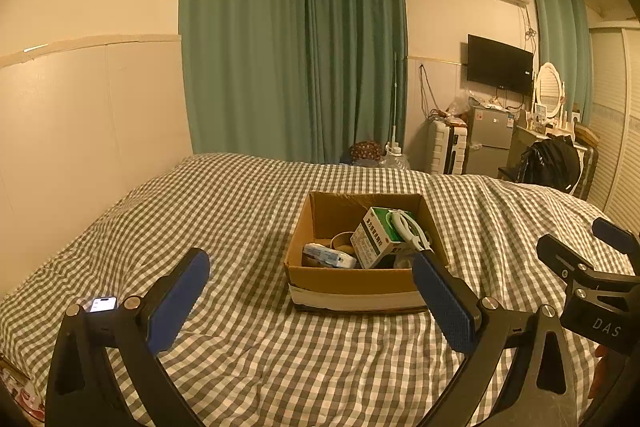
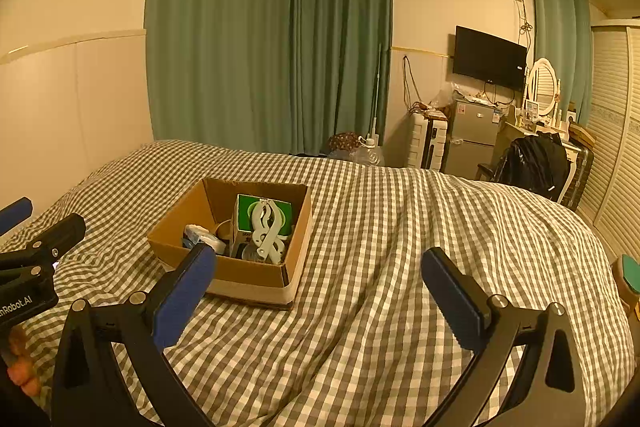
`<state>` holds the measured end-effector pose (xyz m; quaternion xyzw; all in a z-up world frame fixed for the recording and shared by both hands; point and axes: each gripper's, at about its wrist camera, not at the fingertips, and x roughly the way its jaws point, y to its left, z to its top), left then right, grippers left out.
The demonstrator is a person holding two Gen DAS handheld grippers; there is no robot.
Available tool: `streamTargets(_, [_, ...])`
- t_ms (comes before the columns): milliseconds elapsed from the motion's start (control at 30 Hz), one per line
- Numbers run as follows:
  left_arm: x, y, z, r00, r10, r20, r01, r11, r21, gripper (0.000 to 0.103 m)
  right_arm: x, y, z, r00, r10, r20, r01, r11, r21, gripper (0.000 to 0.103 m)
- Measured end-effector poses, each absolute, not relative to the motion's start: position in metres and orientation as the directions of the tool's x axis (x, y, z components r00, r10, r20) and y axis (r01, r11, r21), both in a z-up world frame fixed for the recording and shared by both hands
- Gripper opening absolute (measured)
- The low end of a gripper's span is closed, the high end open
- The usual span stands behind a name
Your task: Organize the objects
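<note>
**Box on bed, both grippers empty**

Box [image 1: 352,285] sits open on the checked bed [image 1: 240,367], about mid-width, well in from every edge. Left gripper [image 1: 312,303]: jaws wide apart, nothing held; box lies dead ahead and near, its front wall square to the fingers. Right gripper [image 2: 316,291]: also wide open and empty; box lies ahead and to its left. Left looks the nearer. Inside the box: a green carton [image 2: 262,215] leaning upright, a white clip [image 2: 267,233] lying on it, a tape roll [image 1: 344,242], a pale packet [image 1: 328,255]. Other contents too dark to tell. No loose items visible on the bedcover.
</note>
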<state>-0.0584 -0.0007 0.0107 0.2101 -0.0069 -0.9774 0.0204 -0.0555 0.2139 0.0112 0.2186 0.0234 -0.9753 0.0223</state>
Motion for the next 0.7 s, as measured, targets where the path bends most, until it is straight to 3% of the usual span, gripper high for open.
streamTargets(700, [-0.0580,-0.0006,0.0112,-0.910,-0.048,-0.413,0.041,-0.999,0.024,0.103,-0.0564,0.2094,0.0073,-0.900,-0.032,-0.434,0.053,-0.998,-0.035,0.103])
